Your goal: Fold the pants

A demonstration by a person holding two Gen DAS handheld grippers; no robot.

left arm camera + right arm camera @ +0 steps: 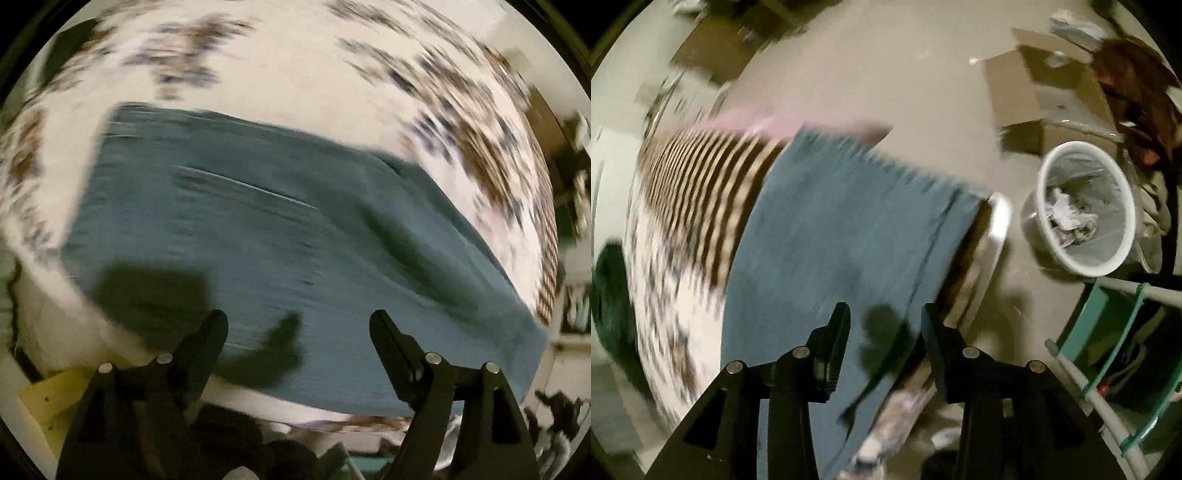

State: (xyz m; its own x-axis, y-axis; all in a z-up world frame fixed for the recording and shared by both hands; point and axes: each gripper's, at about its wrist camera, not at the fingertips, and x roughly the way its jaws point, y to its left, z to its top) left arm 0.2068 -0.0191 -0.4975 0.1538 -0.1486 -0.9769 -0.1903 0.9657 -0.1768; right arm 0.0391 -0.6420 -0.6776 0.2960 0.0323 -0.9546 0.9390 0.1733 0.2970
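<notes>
In the left wrist view, the left claw (pixel 298 325) is seen held above the near part of the blue pants (pixel 258 236), its two black fingers spread wide apart with nothing gripped between them. Shadows of the fingers are cast on the fabric just ahead. The pants are spread flat across a white patterned cover (pixel 295 66), with one end reaching toward the right edge. The whole picture is smeared by motion blur, so fine detail of the cloth cannot be made out.

In the right wrist view, the right claw (pixel 884 314) is seen poised over one end of the pants (pixel 842 240), its fingers likewise parted and empty. The pants are draped over the edge of the patterned cover (pixel 665 277), beside a metal rail (pixel 999 221). On the floor (pixel 886 74) to the right, a white wastebasket (pixel 1086 210) is seen, lined with clear plastic and holding crumpled paper (pixel 1067 218). Flattened cardboard (pixel 1027 92) is seen beyond it.
</notes>
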